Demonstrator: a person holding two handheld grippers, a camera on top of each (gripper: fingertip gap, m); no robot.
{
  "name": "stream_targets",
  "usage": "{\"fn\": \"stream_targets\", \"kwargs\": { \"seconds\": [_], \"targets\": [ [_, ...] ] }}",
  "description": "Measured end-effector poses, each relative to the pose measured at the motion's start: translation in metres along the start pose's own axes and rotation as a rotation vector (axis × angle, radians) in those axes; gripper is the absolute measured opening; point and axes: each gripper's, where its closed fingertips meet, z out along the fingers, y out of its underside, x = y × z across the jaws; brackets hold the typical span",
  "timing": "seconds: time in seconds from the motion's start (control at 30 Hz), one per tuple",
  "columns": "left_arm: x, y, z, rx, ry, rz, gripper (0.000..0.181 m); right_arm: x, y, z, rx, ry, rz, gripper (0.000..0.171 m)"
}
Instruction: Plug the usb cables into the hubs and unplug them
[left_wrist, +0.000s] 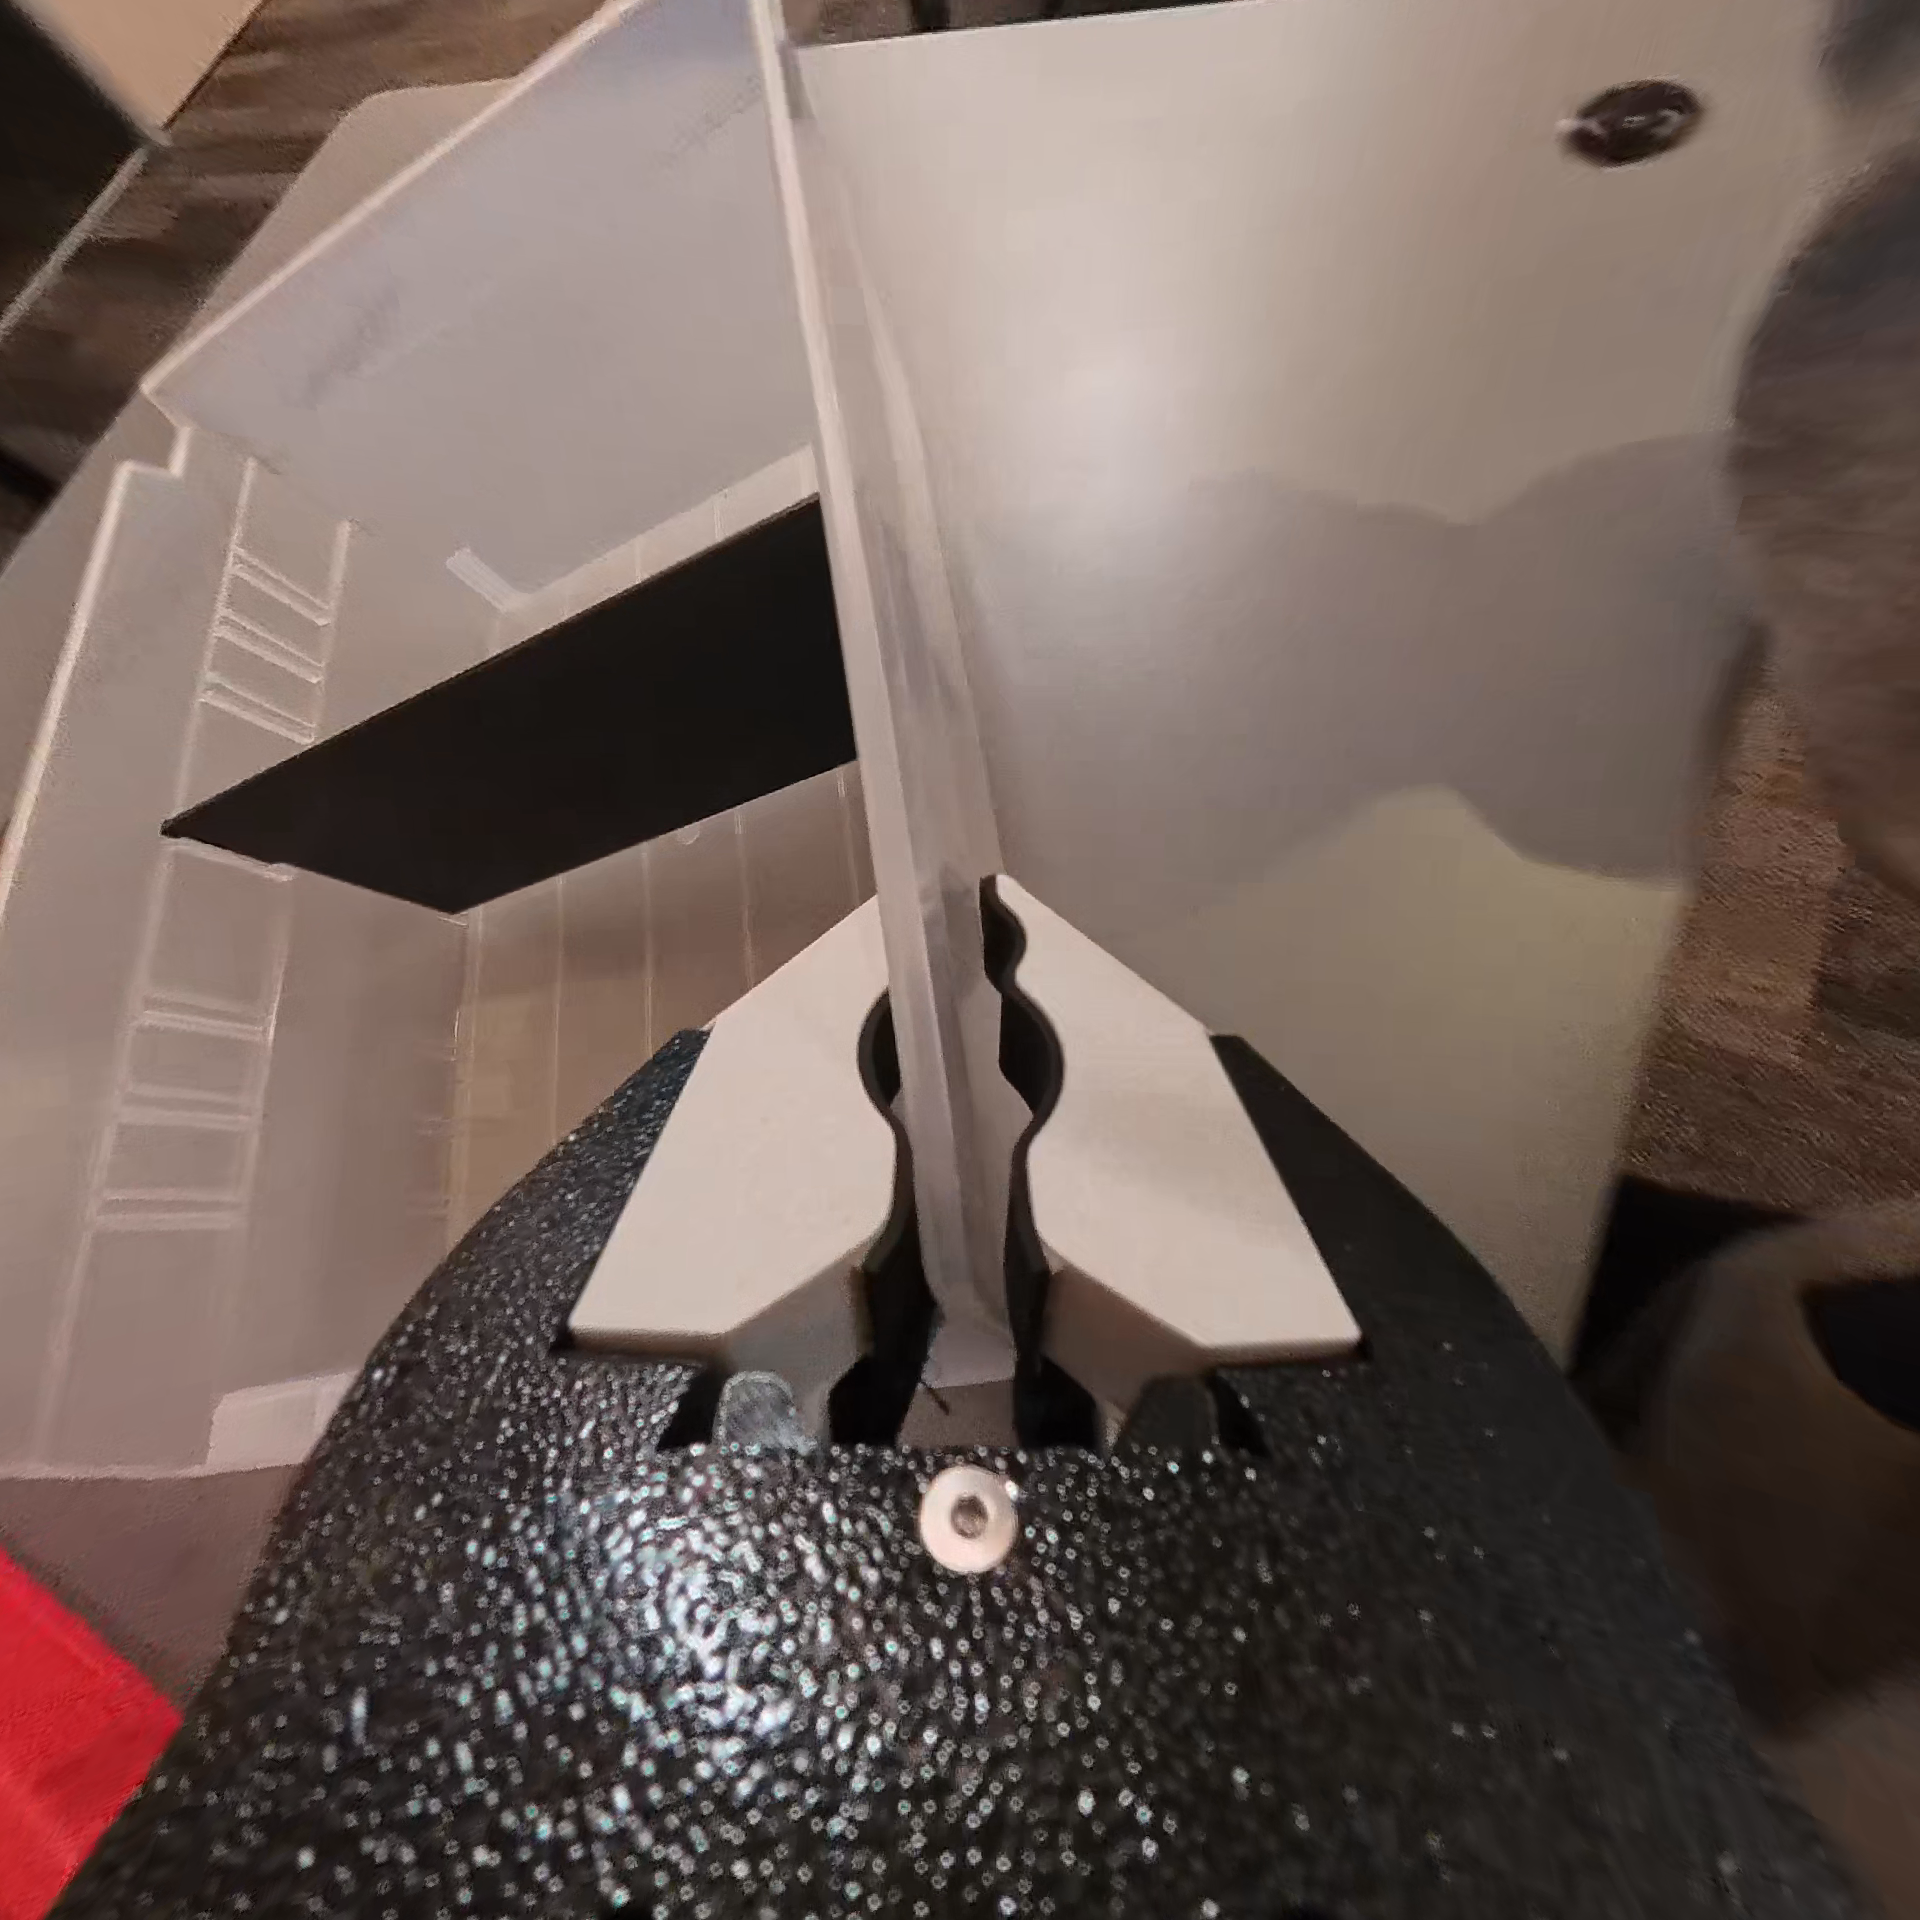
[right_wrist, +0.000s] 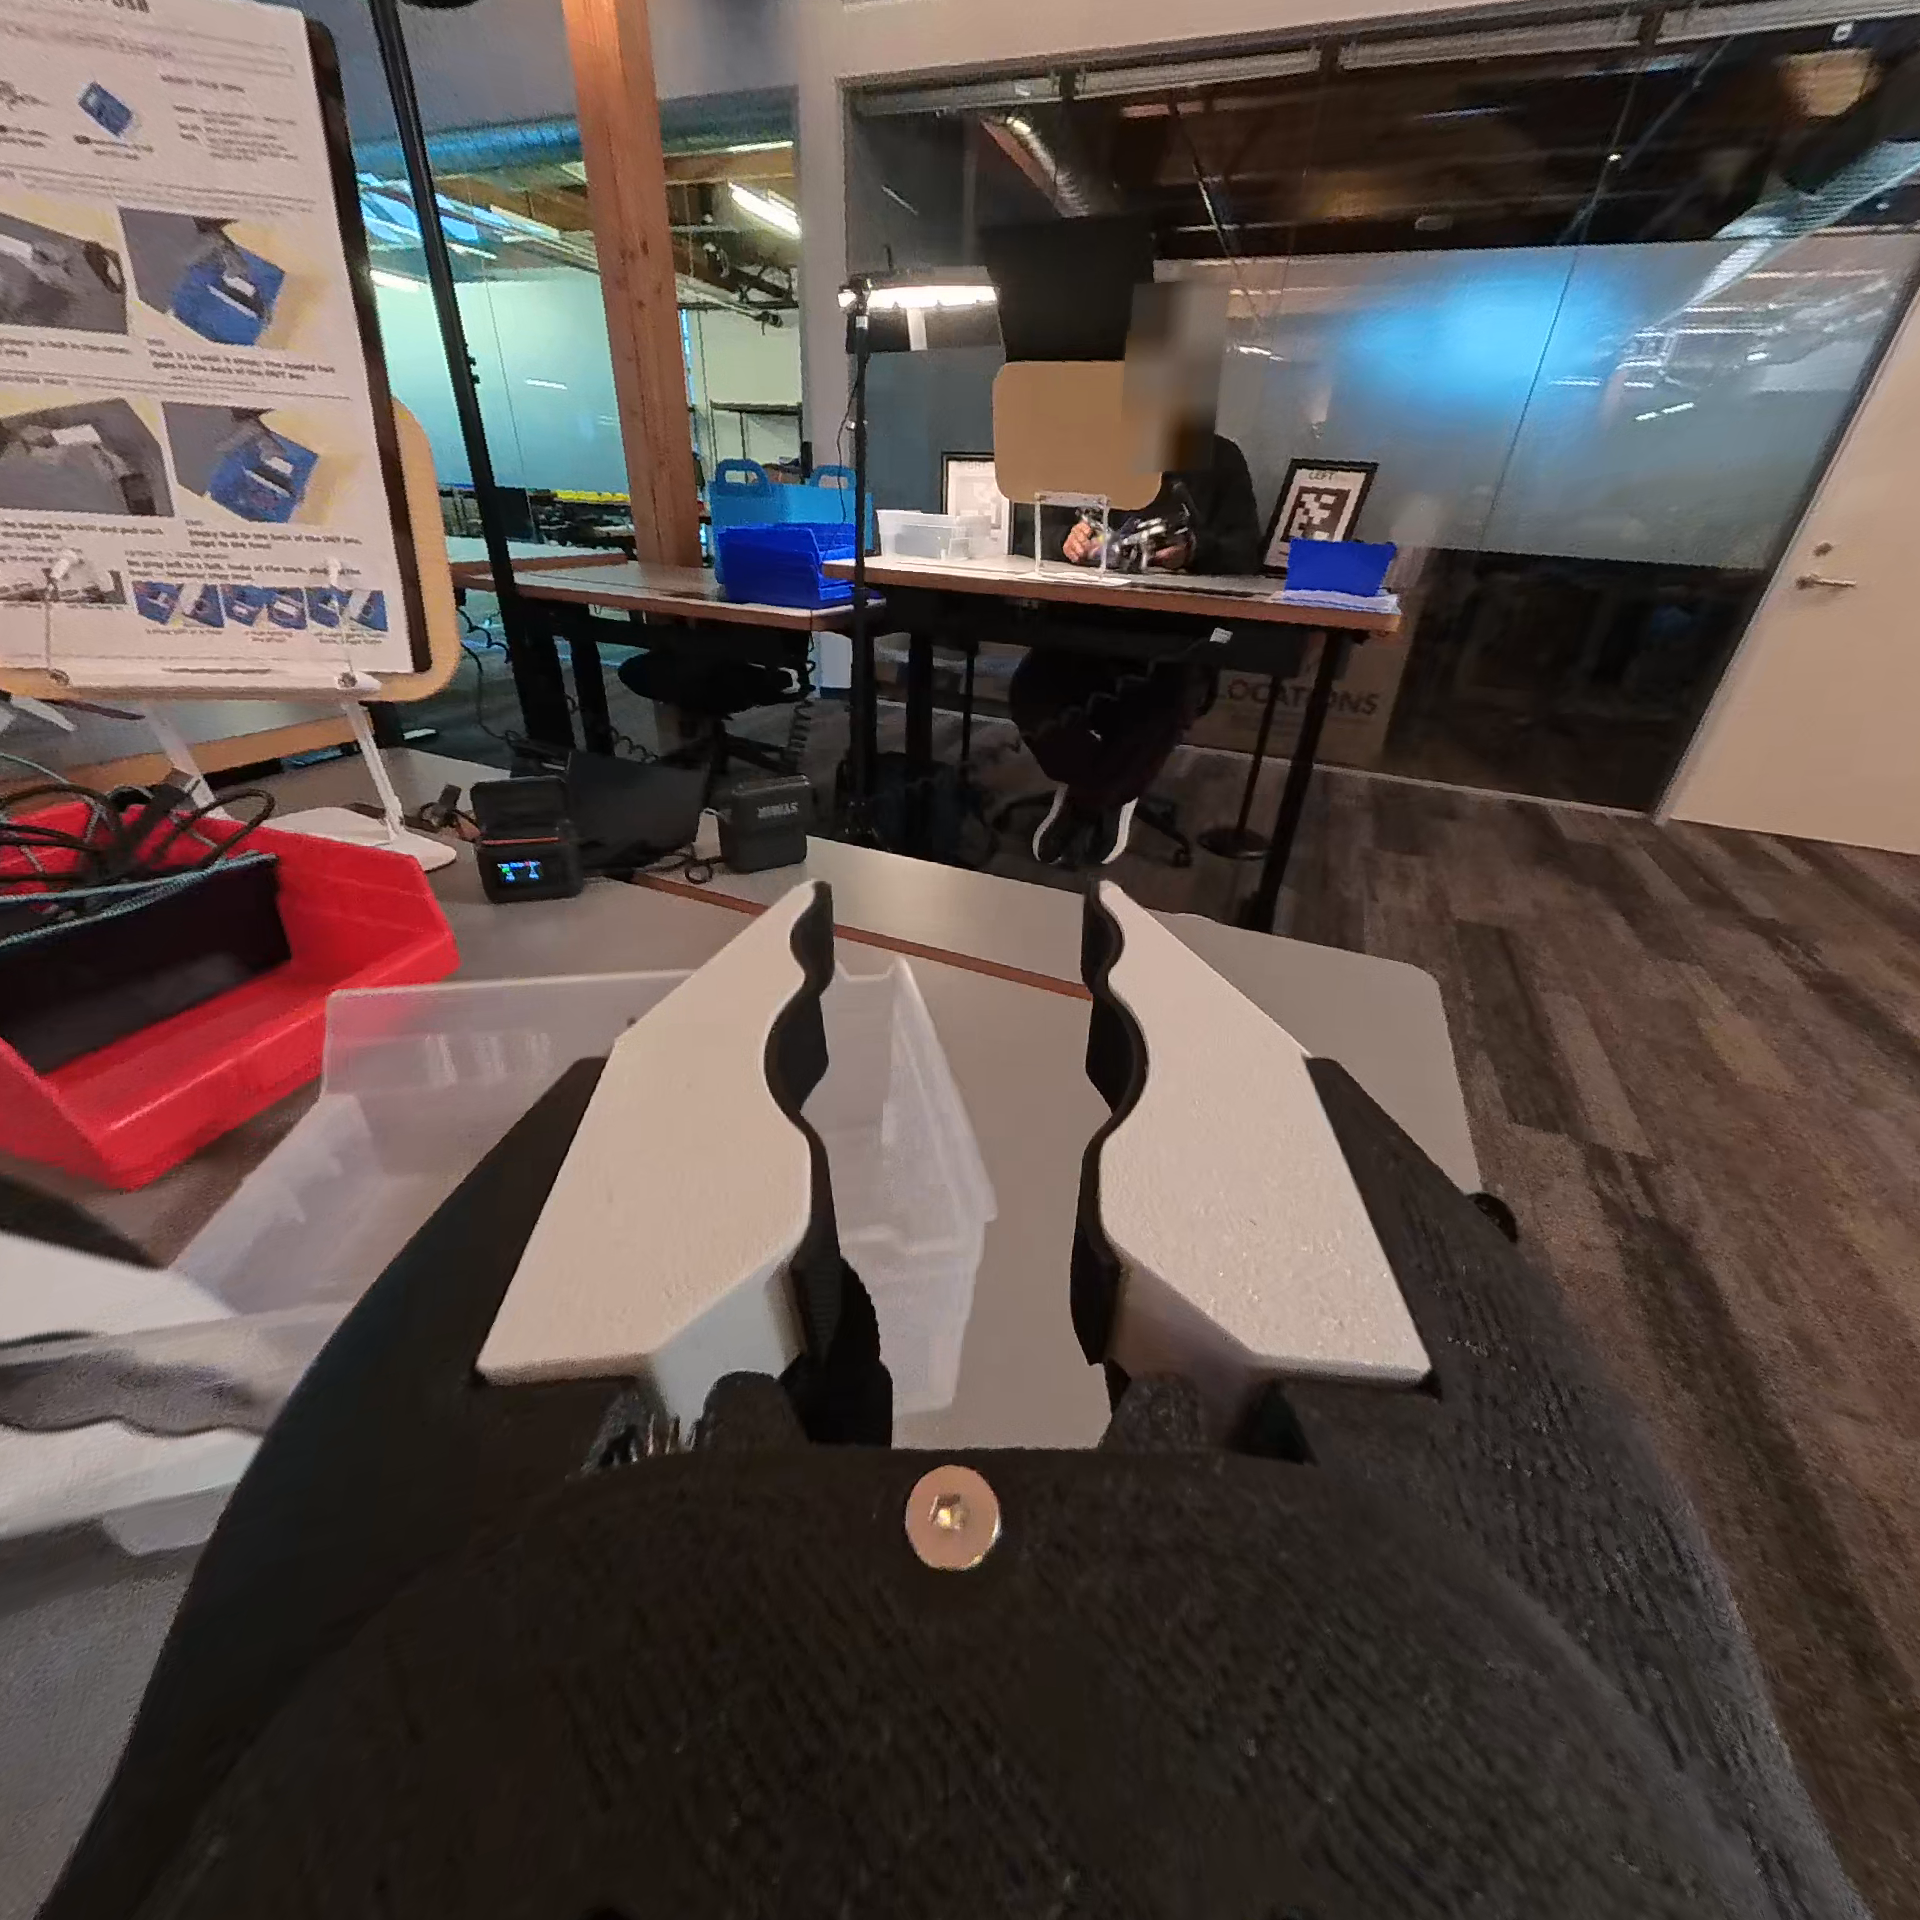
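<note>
The left tongs (left_wrist: 951, 1049) are pinching the thin rim of a clear, frosted plastic bin (left_wrist: 436, 582); its white, wavy-edged fingers (left_wrist: 790, 1174) are closing on either side of that upright wall, which is running up between them. The tongs are pointing steeply down over the bin, so its ribbed inner wall is filling the view to the left of the rim. A flat black slab (left_wrist: 540, 748) is lying across the inside of the bin, left of the pinched rim; it is too plain and blurred to say what it is. Right of the rim, the pale grey table (left_wrist: 1299, 468) is showing, with a dark round fitting (left_wrist: 1626, 130) at its far part. A red corner (left_wrist: 62, 1745) is being cut off at the lower left, and the right edge is smeared with blur.

The right tongs (right_wrist: 956, 904) are standing spread, gripping nothing, held level above the table (right_wrist: 1299, 997) and looking outward across the room. The clear bin (right_wrist: 499, 1049) is lying just below and to the left of them, partly hidden behind the left finger (right_wrist: 686, 1143). Left of the bin, a red plastic tray (right_wrist: 343, 935) is holding tangled black cables (right_wrist: 94, 831) and a dark flat block; no plug or port can be made out. Beyond the tray, an instruction sheet on a stand (right_wrist: 197, 343) is rising. Small black boxes (right_wrist: 525, 836) are sitting at the table's far edge. Far beyond, a seated person (right_wrist: 1164, 582) is working at another table.
</note>
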Motion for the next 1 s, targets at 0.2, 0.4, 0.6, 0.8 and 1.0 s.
{"fn": "stream_targets", "kwargs": {
  "seconds": [0.2, 0.4, 0.6, 0.8, 1.0],
  "targets": [
    [-0.026, -0.018, 0.052, -0.017, -0.068, -0.033, 0.007, -0.006, 0.005, 0.005, -0.053, 0.02, -0.082, 0.047],
    [-0.013, -0.026, 0.066, 0.01, 0.05, -0.125, 0.084, -0.027, 0.012, 0.013, -0.106, -0.041, -0.15, 0.049],
    [-0.022, -0.025, -0.016, 0.162, 0.026, -0.029, 0.105, -0.112, 0.041, 0.018, -0.237, -0.403, -0.277, 0.059],
    [-0.092, 0.037, -0.102, 0.094, -0.192, -0.081, 0.114, -0.176, 0.107, 0.002, -0.409, -0.668, -0.45, 0.063],
    [-0.139, 0.104, -0.125, -0.089, -0.335, -0.168, 0.111, -0.194, 0.135, 0.014, -0.471, -0.735, -0.403, 0.066]
  ]
}}
